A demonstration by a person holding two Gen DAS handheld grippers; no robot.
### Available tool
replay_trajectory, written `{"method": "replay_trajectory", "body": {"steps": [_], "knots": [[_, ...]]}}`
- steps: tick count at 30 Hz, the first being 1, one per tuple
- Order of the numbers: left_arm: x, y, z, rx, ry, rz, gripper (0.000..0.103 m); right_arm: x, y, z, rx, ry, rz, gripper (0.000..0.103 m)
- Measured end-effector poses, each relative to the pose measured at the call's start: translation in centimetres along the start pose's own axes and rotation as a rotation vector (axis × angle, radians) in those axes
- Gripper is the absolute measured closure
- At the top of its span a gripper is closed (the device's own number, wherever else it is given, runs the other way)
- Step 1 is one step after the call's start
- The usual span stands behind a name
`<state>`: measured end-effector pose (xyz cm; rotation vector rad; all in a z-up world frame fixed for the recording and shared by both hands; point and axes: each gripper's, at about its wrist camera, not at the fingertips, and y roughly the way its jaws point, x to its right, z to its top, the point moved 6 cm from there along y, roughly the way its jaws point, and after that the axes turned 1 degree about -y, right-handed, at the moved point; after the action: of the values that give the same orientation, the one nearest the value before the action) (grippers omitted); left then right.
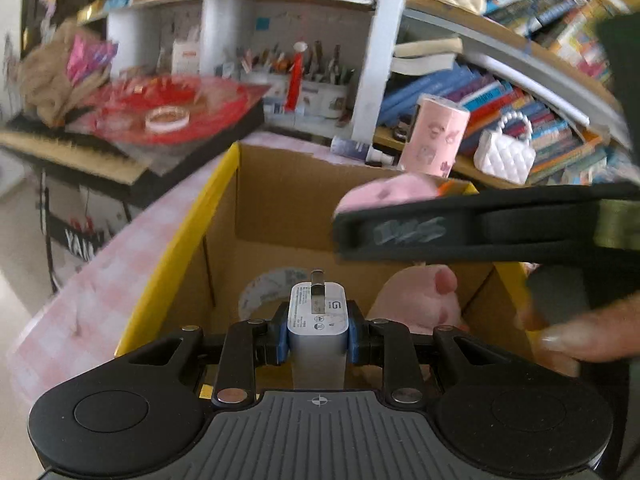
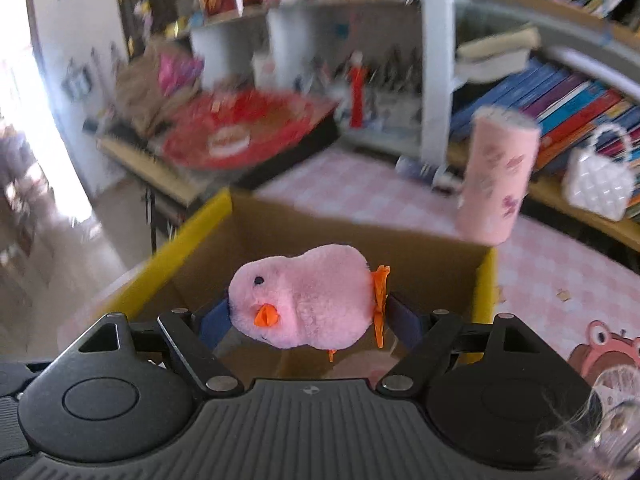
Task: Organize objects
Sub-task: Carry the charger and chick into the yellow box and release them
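Observation:
My left gripper [image 1: 318, 338] is shut on a white plug charger [image 1: 318, 312], prongs pointing forward, held over the open cardboard box [image 1: 224, 208] with yellow flaps. A pink plush toy [image 1: 416, 300] and a tape roll [image 1: 260, 288] lie inside the box. My right gripper [image 2: 308, 320] is shut on a pink plush chick [image 2: 304, 300] with an orange beak, held above the same box [image 2: 192, 240]. In the left wrist view the right gripper [image 1: 440, 232] crosses from the right over the box with the chick [image 1: 388, 192] behind it.
The box stands on a pink checked tablecloth [image 2: 360, 192]. A pink cylinder [image 2: 496, 180], a white quilted purse [image 2: 600, 184] and a small tube [image 1: 360, 148] are behind it. Bookshelves [image 1: 500, 92] fill the right; a red tray [image 1: 172, 108] sits left. A frog figure [image 2: 600, 348] is at right.

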<state>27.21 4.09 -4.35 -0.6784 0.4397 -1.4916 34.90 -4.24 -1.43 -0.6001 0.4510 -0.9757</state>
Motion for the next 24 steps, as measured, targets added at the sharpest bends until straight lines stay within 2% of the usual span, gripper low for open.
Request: {"method": "replay_trajectory", "body": {"steps": [5, 10, 13, 16, 19, 22, 24], "knots": [[0.3, 0.5, -0.1, -0.026, 0.045, 0.022, 0.078, -0.9, 2.6, -1.1, -0.118, -0.062, 0.019, 0.022], [1.0, 0.9, -0.6, -0.043, 0.119, 0.053, 0.078, -1.1, 3.4, -1.7, -0.193, -0.07, 0.029, 0.022], [1.0, 0.8, -0.6, -0.045, 0.115, 0.043, 0.077, -1.3, 3.7, -2.0, -0.222, -0.094, 0.015, 0.022], [0.7, -0.1, -0.5, -0.01, 0.072, 0.014, 0.074, -1.5, 3.8, -2.0, -0.225, -0.114, 0.007, 0.02], [0.5, -1.2, -0.3, 0.022, 0.046, -0.007, 0.063, -1.2, 3.1, -1.6, -0.179, -0.095, 0.005, 0.012], [0.0, -2.3, 0.0, 0.07, 0.023, -0.007, 0.05, -0.9, 1.9, -1.3, -0.123, -0.06, 0.003, 0.011], [-0.3, -3.3, 0.2, 0.113, 0.012, -0.004, 0.036, -0.8, 0.9, -1.4, -0.093, -0.03, 0.003, 0.011]]}}
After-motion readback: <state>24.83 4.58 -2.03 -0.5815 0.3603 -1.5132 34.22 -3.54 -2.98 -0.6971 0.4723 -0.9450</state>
